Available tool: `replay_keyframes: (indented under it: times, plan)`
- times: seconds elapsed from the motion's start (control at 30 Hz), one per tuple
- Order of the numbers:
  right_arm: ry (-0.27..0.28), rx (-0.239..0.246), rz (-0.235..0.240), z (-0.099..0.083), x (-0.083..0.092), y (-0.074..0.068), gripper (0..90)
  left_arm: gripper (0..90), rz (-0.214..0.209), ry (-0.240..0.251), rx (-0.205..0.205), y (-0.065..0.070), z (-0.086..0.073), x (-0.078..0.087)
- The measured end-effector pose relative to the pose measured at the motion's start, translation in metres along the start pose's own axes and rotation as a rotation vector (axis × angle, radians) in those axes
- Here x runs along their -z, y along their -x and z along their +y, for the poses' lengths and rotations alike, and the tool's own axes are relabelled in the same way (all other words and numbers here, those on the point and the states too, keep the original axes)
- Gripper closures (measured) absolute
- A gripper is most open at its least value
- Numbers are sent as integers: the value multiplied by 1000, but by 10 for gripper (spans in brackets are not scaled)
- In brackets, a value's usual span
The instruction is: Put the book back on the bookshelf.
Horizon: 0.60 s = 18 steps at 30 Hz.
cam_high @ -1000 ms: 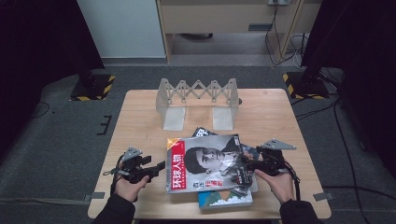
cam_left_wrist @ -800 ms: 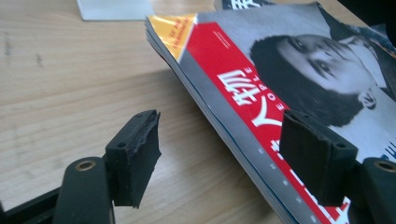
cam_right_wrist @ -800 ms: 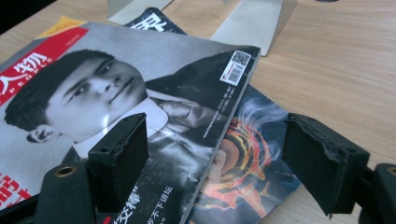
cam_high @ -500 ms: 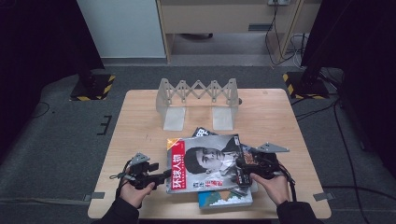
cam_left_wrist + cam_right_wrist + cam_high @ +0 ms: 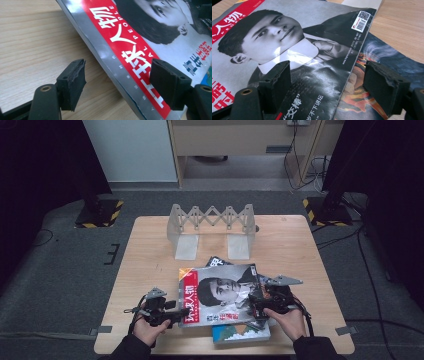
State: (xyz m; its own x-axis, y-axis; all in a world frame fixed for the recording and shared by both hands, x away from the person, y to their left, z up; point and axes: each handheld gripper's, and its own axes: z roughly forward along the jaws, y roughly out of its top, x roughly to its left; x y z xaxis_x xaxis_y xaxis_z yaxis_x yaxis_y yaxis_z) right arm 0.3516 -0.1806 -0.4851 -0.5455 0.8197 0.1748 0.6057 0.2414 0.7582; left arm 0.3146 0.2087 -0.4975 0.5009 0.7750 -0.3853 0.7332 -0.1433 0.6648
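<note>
Lower frame, high view: the left hand-held gripper [image 5: 176,316] has drifted from the lower left toward the spine edge of the top magazine [image 5: 222,292] and sunk slightly; its jaws stand wide, straddling that edge without pressing. The right hand-held gripper [image 5: 254,306], at the opposite edge, is unmoved, jaws equally parted over the cover, gripping nothing. Judged, a two-sided lift is being set up. The magazine lies atop a stack [image 5: 240,332] on the tabletop [image 5: 150,255]. Farther up, centre frame, the expandable rack [image 5: 212,227] holds nothing.
</note>
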Motion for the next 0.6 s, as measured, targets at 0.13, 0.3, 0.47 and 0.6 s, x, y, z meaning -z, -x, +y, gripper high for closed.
replay_keyframes:
  times: [0.13,0.3,0.47,0.6]
  plan:
    - [2,-1,5,0,0,1,218,270,-39,-21,19,1,-1,-4]
    - [3,5,3,-1,-1,0,211,268,-93,-41,44,1,-2,-9]
    - [6,19,3,-1,-2,-1,208,308,-134,-52,65,1,-1,-11]
    - [1,17,8,-2,-4,-2,202,375,-123,-11,28,4,4,-1]
